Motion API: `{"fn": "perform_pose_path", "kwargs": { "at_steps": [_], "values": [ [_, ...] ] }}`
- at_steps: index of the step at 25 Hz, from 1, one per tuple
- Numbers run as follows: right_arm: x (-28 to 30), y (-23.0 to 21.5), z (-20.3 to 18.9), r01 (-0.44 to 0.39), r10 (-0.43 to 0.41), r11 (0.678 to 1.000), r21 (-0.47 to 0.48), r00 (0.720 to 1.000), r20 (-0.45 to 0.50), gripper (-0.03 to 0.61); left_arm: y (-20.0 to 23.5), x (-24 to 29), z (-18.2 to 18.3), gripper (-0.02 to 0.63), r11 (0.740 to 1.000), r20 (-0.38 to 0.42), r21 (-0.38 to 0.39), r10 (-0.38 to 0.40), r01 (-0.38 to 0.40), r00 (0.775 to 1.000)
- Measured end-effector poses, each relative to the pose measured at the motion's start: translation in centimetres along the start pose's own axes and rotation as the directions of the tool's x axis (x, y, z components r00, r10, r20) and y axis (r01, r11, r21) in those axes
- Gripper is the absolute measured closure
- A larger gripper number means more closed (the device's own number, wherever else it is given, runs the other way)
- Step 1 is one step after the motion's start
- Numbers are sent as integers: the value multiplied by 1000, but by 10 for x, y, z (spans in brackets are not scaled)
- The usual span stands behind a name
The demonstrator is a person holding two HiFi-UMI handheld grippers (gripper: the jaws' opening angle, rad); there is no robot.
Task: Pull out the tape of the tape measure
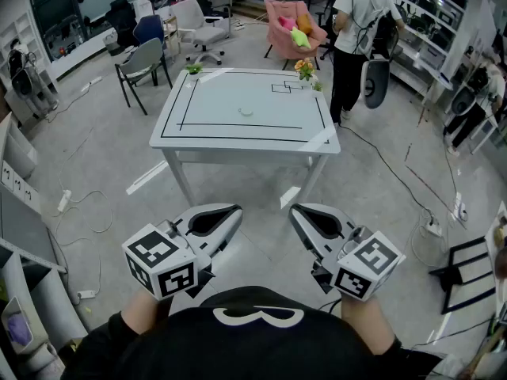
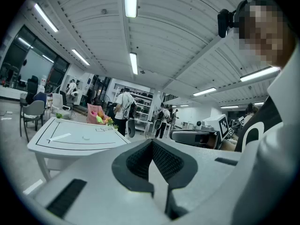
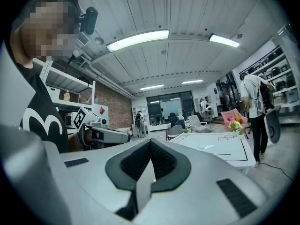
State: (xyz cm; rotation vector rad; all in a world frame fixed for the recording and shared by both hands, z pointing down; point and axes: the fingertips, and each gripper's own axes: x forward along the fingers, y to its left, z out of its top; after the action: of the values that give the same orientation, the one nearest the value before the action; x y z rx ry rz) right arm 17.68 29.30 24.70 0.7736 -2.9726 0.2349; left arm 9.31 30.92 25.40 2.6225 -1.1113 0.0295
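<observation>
A small pale round object (image 1: 246, 111), possibly the tape measure, lies near the middle of the white table (image 1: 198, 137). It is too small to tell for sure. It also shows as a speck (image 2: 86, 137) in the left gripper view. Both grippers hang close to my body, well short of the table. My left gripper (image 1: 235, 210) is shut and empty, its jaws meeting at the tip (image 2: 152, 142). My right gripper (image 1: 295, 210) is likewise shut with nothing in it, pointing toward the table (image 3: 151, 141).
The table has black lines, a flower pot (image 1: 305, 70) at its far right corner and a small plant (image 1: 193, 69) at its far left. A person (image 1: 356, 30) stands right of it. Chairs (image 1: 142, 60), a pink armchair (image 1: 291, 26), floor cables (image 1: 396, 176) and left shelving (image 1: 20, 236) surround the area.
</observation>
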Motion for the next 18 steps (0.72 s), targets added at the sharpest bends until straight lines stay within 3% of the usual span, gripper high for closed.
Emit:
{"fn": "perform_pose_path", "kwargs": {
  "at_steps": [11,18],
  "values": [
    [5,-28,-15,-35,35,999,-16,999,-20,575,14,28,-12,607,999,-3,7,41,-41,999],
    [1,-49,-12,-21,20,999,-27,1000,-17,575,19,49,-6,606,1000,2,10,26,-26,1000]
  ]
}}
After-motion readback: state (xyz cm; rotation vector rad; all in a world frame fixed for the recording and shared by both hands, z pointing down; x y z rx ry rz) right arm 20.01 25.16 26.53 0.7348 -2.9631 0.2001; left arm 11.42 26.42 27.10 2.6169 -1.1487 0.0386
